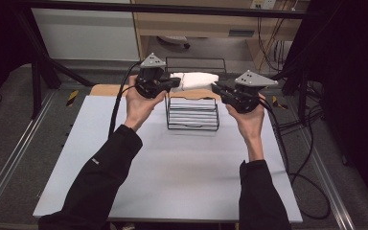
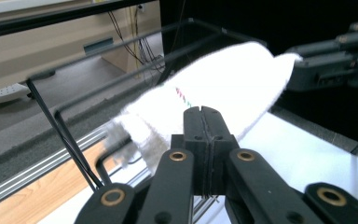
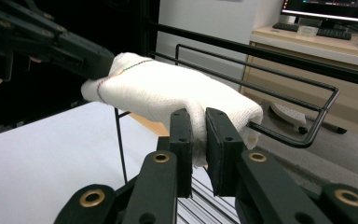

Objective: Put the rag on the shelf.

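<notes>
A grey-white table carries a black wire rack at its far middle, the rack's tall back frame rising behind a stepped set of wires. A folded white towel is held in the air above the rack's top, level with the upper rails and stretched between 2 hand-held grippers. The left gripper meets the towel's left end; in the left gripper view its jaws are pressed fully together, with a thin edge of the towel seemingly caught at their tips, though whether cloth is truly pinched there cannot be told for certain. The right gripper holds the towel's right end; in the right gripper view its jaws clamp a thick fold of the towel between the pads, with a narrow gap kept open by the cloth.

Risks, by judgement:
1. The left hold looks shallow. If the 2 hands pull apart or drop unevenly, the thin edge could slip free and the towel would swing from the right gripper alone.
2. The towel hangs just beside the top rail. A low pass could snag the cloth on the wire and unfold it.
3. The rack is light and unfixed; a dragged towel or bumped jaw could tip or shift it on the table.
</notes>
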### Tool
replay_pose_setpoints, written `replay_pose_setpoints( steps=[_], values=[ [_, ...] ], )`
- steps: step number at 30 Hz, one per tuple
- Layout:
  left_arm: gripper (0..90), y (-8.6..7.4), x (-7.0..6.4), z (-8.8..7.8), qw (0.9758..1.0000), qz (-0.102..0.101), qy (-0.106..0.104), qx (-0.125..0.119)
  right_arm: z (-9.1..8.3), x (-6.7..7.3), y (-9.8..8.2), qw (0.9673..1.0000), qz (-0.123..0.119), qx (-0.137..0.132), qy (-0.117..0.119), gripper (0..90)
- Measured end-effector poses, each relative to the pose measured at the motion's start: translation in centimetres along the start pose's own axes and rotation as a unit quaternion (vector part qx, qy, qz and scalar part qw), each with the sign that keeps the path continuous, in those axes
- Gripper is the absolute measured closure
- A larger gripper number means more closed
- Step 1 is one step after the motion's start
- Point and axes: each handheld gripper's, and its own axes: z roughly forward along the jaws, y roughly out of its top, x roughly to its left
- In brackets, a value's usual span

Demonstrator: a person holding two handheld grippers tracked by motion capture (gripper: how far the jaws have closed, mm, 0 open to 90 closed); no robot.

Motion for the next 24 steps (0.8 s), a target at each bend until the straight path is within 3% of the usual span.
replay_pose_setpoints(
  steps=[6,10,14,17,20,24],
  values=[
    [89.7,-0.7,0.0,0.5,1.0,-0.002,0.004,0.004,0.0,0.1,-0.1,1.0,-0.002,0.006,0.001,77.8],
    [89.8,-0.7,0.1,0.6,1.0,-0.004,0.006,0.007,-0.3,0.2,0.0,1.0,-0.004,0.004,0.006,69.5],
    [89.8,-0.8,0.0,0.8,0.9999,0.001,0.012,0.009,-0.9,0.1,0.2,0.9997,0.01,-0.013,0.015,62.6],
    [89.8,-0.9,0.0,0.8,0.9999,0.001,0.014,0.009,-1.1,0.1,0.6,0.9996,0.014,-0.014,0.02,71.6],
    [89.8,-0.9,0.0,0.9,0.9999,0.003,0.014,0.009,-0.4,0.3,0.6,0.9994,0.024,0.006,0.024,84.6],
    [89.8,-1.3,-0.1,1.0,0.9998,0.007,0.016,0.012,0.6,0.4,-0.3,0.9987,0.035,0.034,0.017,90.0]
  ],
)
